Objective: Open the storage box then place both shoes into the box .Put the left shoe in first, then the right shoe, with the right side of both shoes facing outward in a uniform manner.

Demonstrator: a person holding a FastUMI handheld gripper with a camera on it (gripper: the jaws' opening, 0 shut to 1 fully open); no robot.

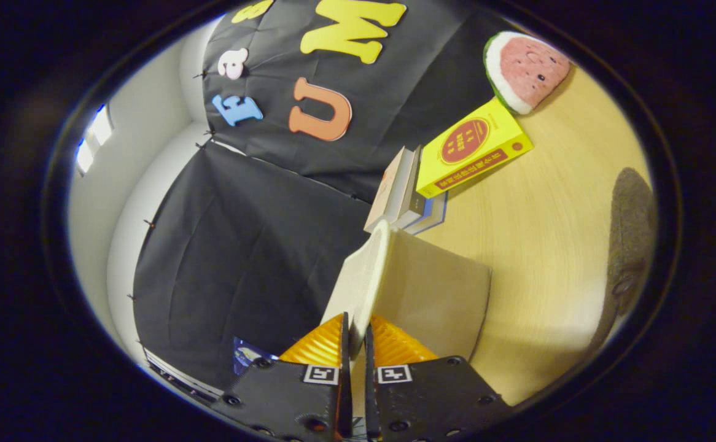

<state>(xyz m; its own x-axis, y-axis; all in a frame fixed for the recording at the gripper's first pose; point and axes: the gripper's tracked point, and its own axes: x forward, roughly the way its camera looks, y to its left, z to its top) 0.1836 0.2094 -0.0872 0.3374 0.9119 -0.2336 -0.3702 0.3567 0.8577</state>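
The storage box (438,294) stands on the wooden table (548,233) right ahead of my fingers, its pale lid (361,279) swung up on edge so that I see it almost side-on. The lid's near edge runs down into the narrow gap between my fingers, and my gripper (357,334) is pinched nearly closed on that thin edge, both fingers pressing on it. The box's beige wall lies just beyond and beside one finger. Past the box, a small stack of books (404,190) lies on the table, with a yellow book (471,147) leaning on top. Farther off is a watermelon-slice plush toy (524,67). A dark grey shoe (631,239) lies well apart from the box, near the table's far side.
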